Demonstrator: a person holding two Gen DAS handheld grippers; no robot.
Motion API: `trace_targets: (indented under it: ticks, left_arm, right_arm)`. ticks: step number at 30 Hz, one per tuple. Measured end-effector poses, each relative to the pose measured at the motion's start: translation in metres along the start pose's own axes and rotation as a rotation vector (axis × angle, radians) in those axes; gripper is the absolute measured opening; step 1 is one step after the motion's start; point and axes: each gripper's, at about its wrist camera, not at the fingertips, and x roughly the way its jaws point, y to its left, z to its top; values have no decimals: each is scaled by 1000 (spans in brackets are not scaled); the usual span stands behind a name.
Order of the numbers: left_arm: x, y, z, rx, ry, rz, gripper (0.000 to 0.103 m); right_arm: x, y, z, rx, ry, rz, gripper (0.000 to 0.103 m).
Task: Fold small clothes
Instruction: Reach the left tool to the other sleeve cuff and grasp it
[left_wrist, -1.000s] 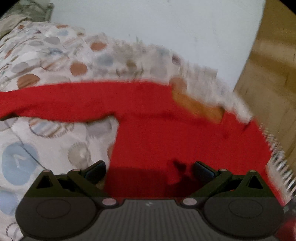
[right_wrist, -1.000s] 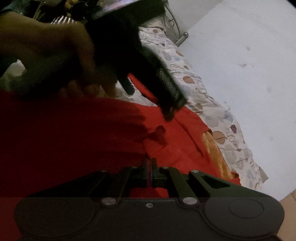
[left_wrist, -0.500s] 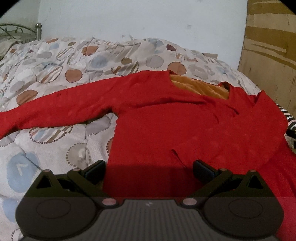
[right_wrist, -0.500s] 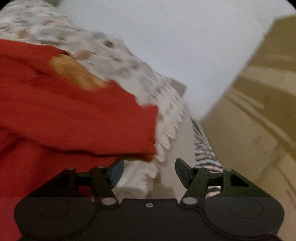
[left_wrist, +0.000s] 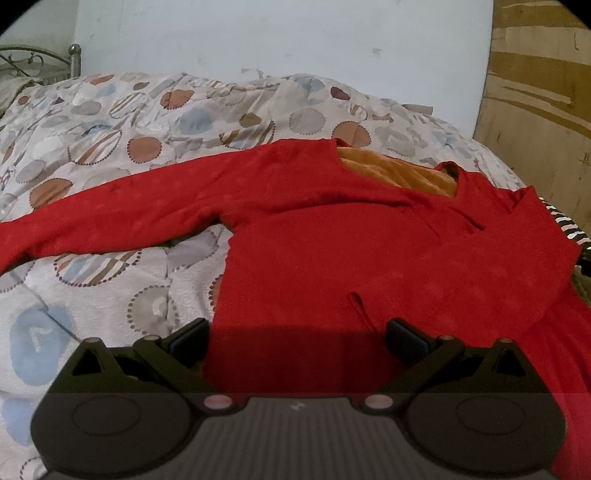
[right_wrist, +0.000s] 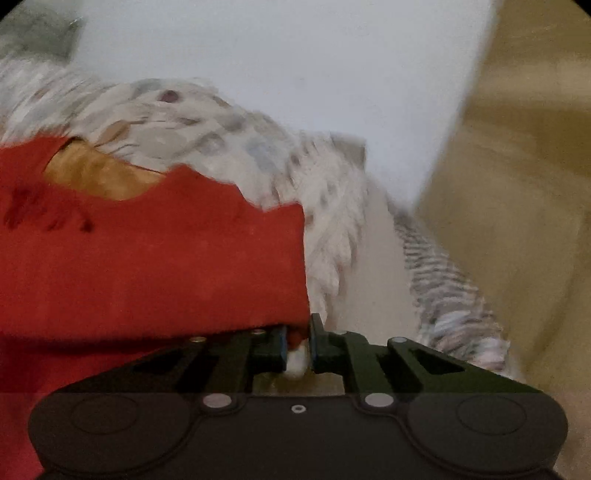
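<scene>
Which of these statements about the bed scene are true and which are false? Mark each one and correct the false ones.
1. The red top lies on a quilt printed with circles. True.
2. The left tool is clamped shut on the top. False: its jaws stand wide apart, with the top's lower part between them and unpressed.
3. The right tool is closing on a red edge of the top. True, red cloth sits between its pads.
4. The top's lining at the neck is blue. False: it is orange.
5. One sleeve stretches out to the left in the left wrist view. True.
</scene>
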Motion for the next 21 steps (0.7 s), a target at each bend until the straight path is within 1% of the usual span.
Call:
trace_targets:
  ticks: [3, 5, 6, 7, 8, 9, 11, 12, 13, 14, 15, 16, 17, 18, 19, 21]
  left_arm:
    - [-6, 7, 5, -45, 6, -19, 103]
    - [-15, 18, 11, -102, -6, -29, 103]
    - [-21, 25, 14, -135, -21, -29, 103]
    - [-28, 34, 16, -172, -42, -23, 103]
    - [-37, 44, 19, -205, -66, 1, 103]
    - [-43, 53, 22, -229, -86, 34, 103]
    - [-59, 77, 28, -269, -125, 137, 103]
    - [-66, 94, 32, -294, -136, 202, 103]
    - [-71, 111, 35, -320, -141, 257, 103]
    - [-75, 126, 37, -346, -144, 294, 103]
    - [-78, 146, 40, -385, -146, 327, 103]
    - [-81, 170, 42, -438, -149, 352, 103]
    - [-83, 187, 42, -474, -146, 366, 103]
    - [-83, 205, 41, -505, -136, 379, 103]
    - [-83, 226, 38, -513, -119, 389, 103]
    - [-81, 255, 33, -483, -80, 416, 103]
  right_arm:
    - [0, 3, -1, 9, -1, -8, 11]
    - [-1, 3, 2, 5, 4, -5, 15]
    - [-4, 1, 1, 14, 4, -7, 21]
    - [-8, -1, 2, 33, 6, -13, 29]
    - [-12, -3, 2, 55, 7, -19, 40]
    - [-17, -5, 1, 73, 7, -22, 45]
    - [-29, -7, 0, 100, 3, -18, 59]
    - [-36, -7, -2, 110, -2, -15, 63]
    - [-44, -7, -2, 120, -8, -8, 70]
    - [-53, -7, -3, 131, -17, 3, 80]
    - [-64, -6, -4, 144, -28, 17, 85]
    - [-73, -6, -5, 157, -38, 32, 92]
    - [-84, -5, -6, 175, -47, 56, 97]
    - [-95, -3, -6, 188, -57, 83, 99]
    - [-106, -1, -7, 194, -67, 110, 100]
    - [-128, 8, -9, 185, -86, 152, 102]
